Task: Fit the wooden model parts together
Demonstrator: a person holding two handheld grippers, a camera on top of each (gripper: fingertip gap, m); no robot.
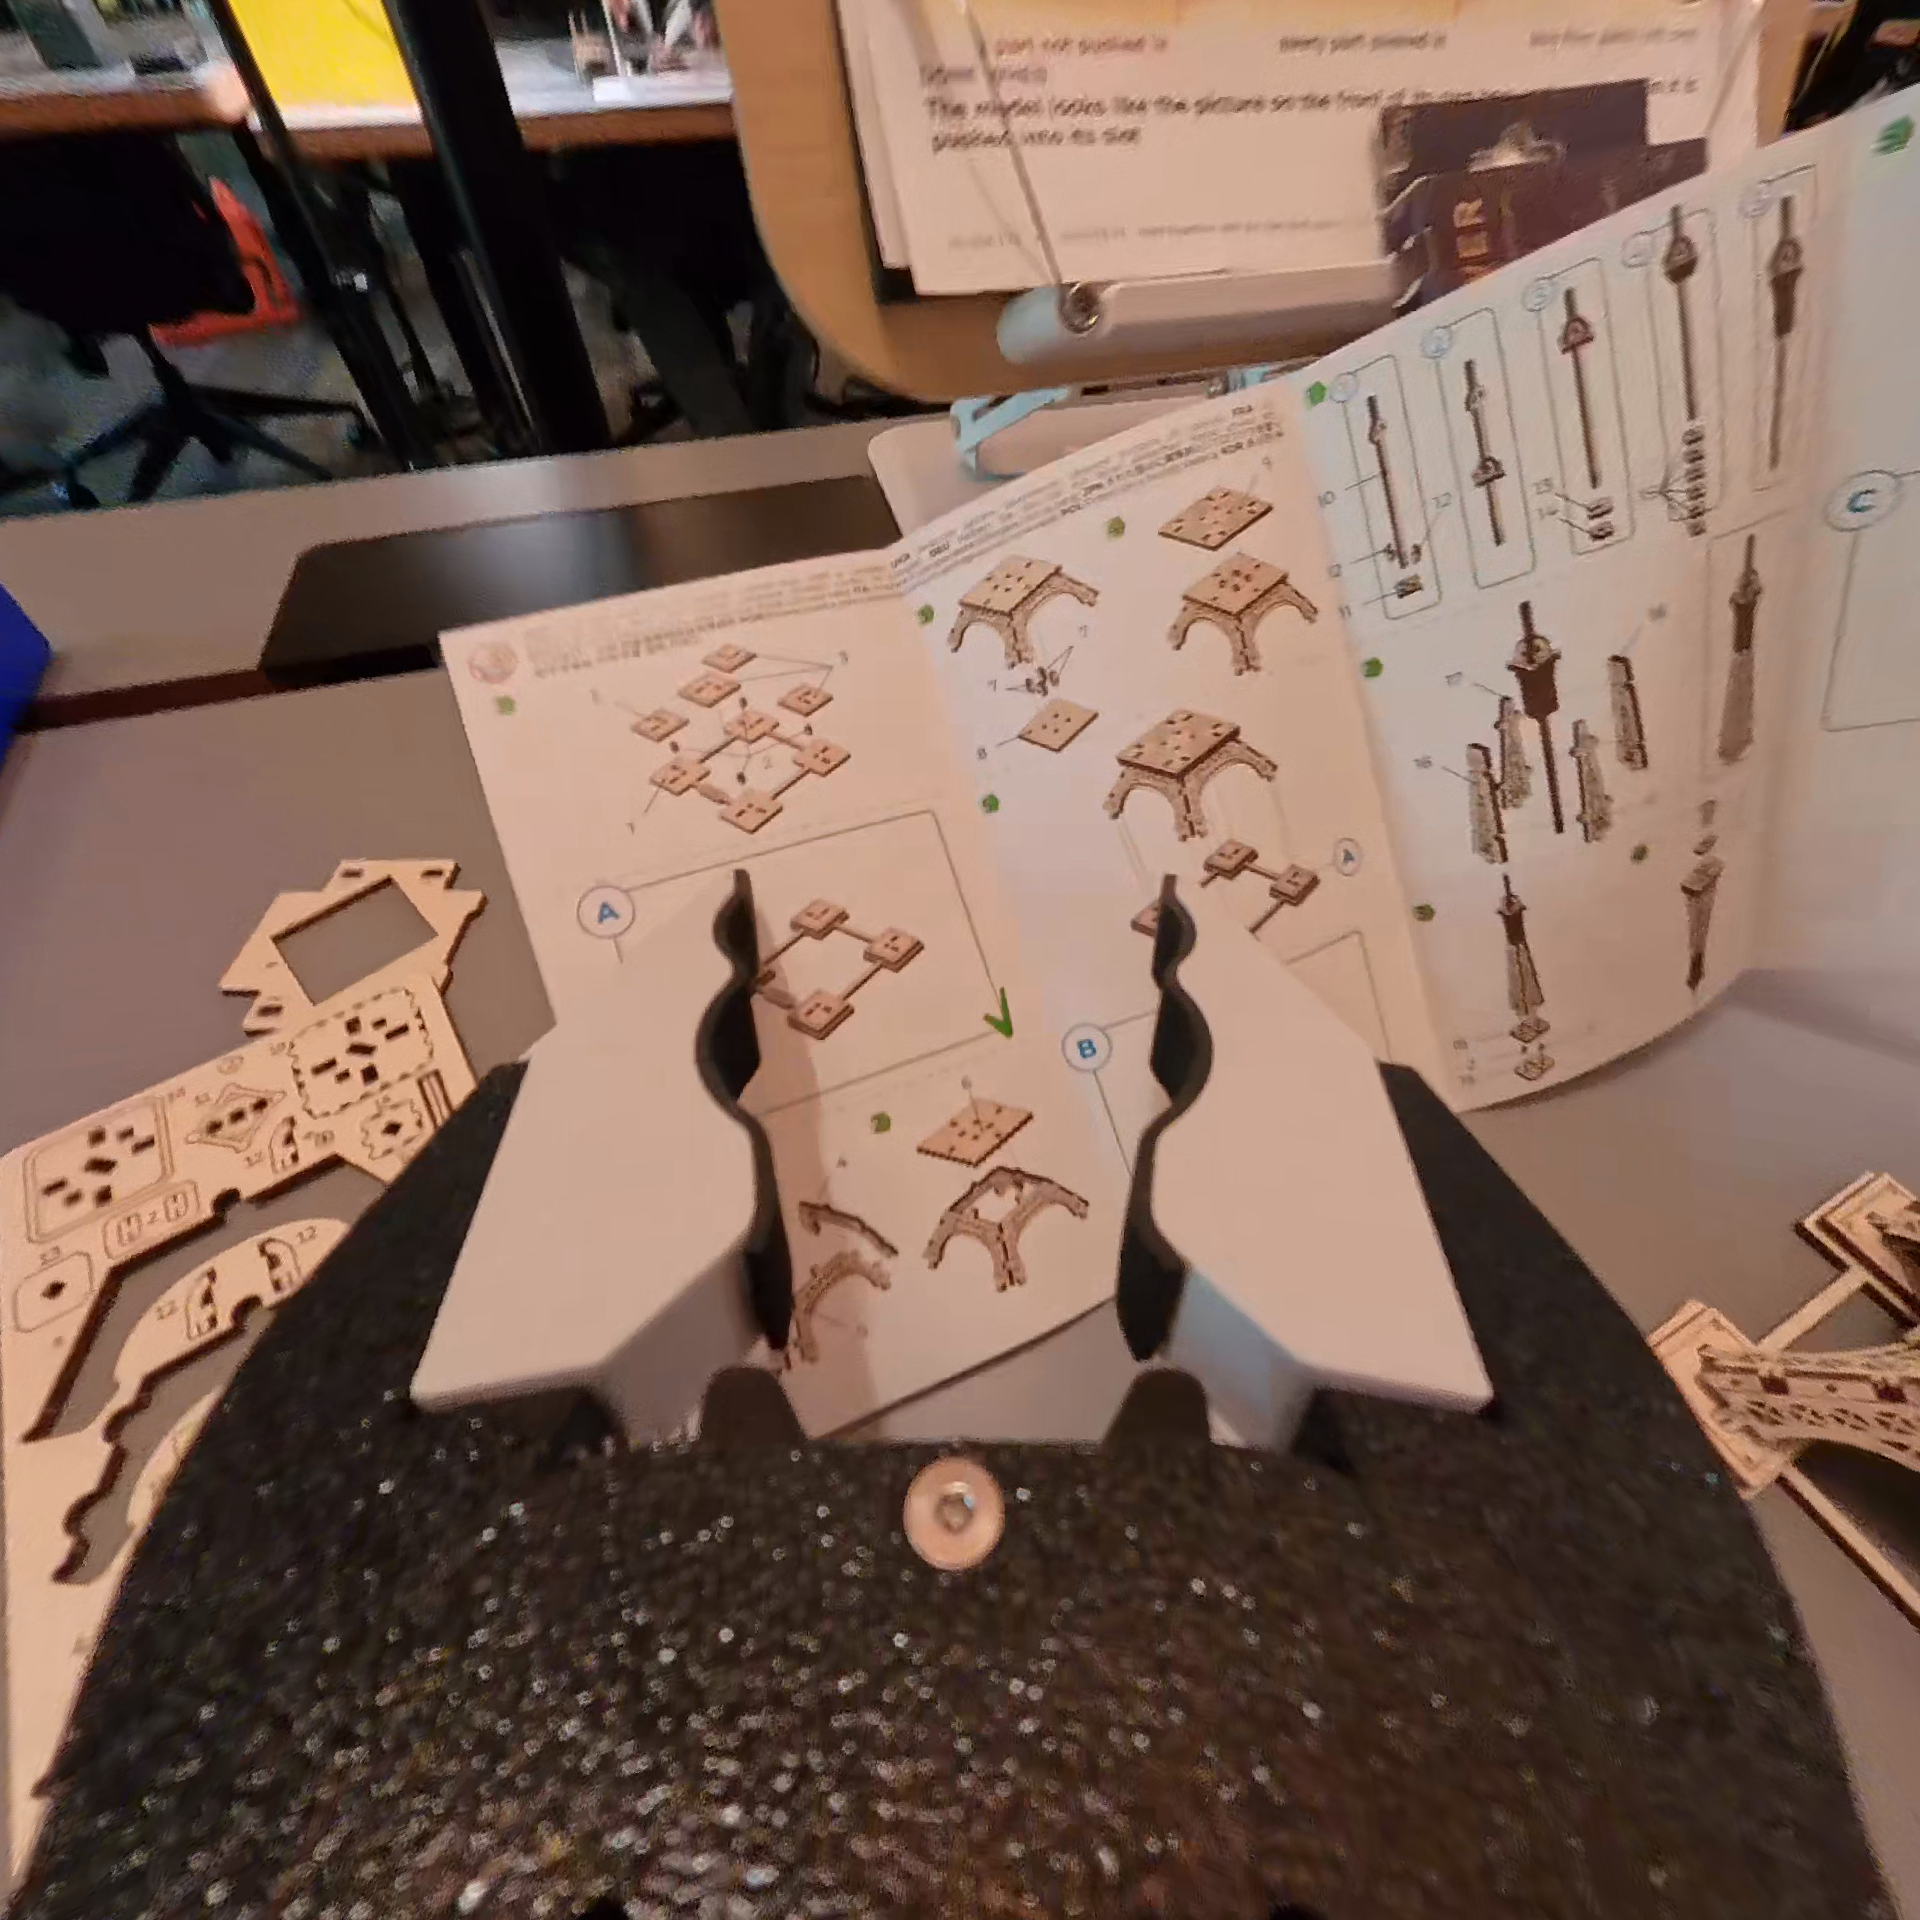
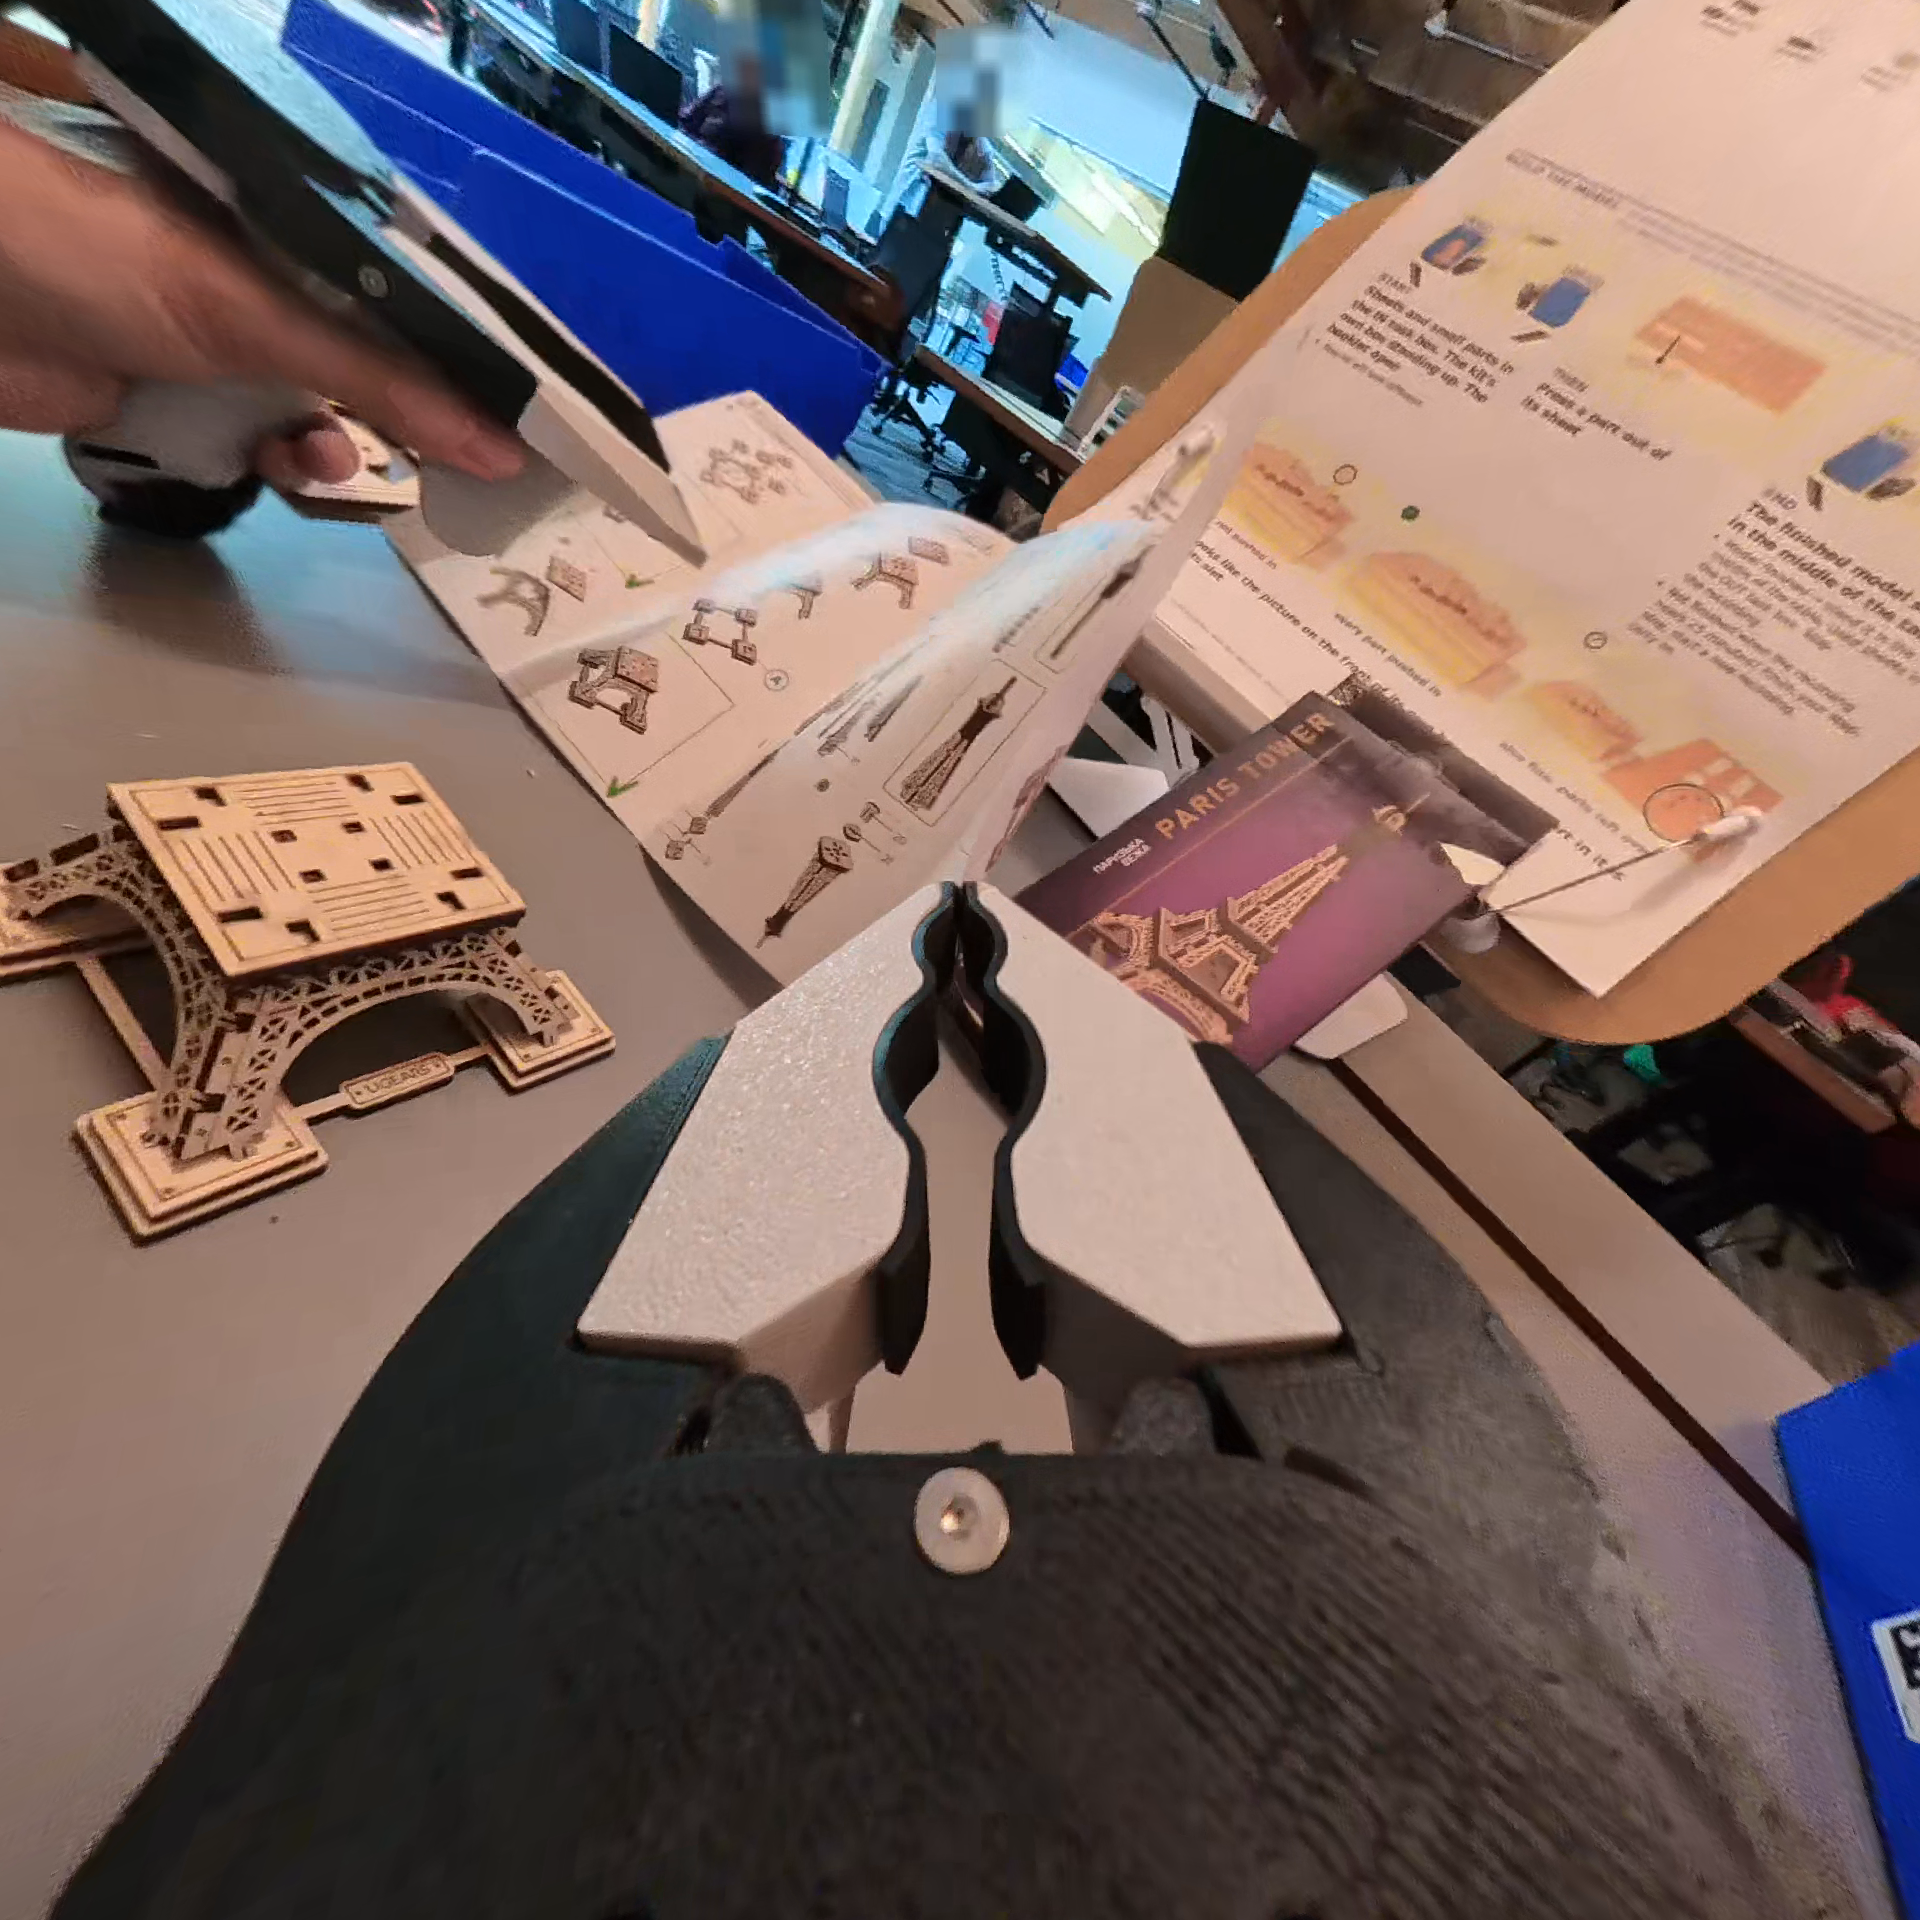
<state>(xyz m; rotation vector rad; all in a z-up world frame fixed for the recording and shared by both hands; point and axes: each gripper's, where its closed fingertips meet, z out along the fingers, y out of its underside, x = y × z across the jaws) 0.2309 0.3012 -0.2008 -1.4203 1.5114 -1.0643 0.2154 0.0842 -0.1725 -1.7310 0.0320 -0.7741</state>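
Observation:
My left gripper [image 1: 956, 888] is open and empty, low over the left pages of the unfolded instruction booklet [image 1: 831, 727]. In the right wrist view it [image 2: 665, 520] is held by a hand [image 2: 156, 312], with a fingertip on the paper. My right gripper [image 2: 958, 891] is shut, and the lower end of a raised fold of the booklet [image 2: 831, 727] runs into its fingertips. The assembled wooden tower base [image 2: 301, 935] stands on the grey table to the right gripper's left. It also shows at the right edge of the left wrist view [image 1: 1808, 1361]. A punched wooden parts sheet [image 1: 208, 1143] lies left of the left gripper.
A tilted board with clipped instruction sheets [image 2: 1558, 520] stands behind the booklet, with a purple picture card of the tower [image 2: 1268, 883] at its foot. A blue bin [image 2: 623, 260] sits at the far left and a blue object [image 2: 1860, 1558] at the near right. The table edge [image 2: 1558, 1247] runs to the right.

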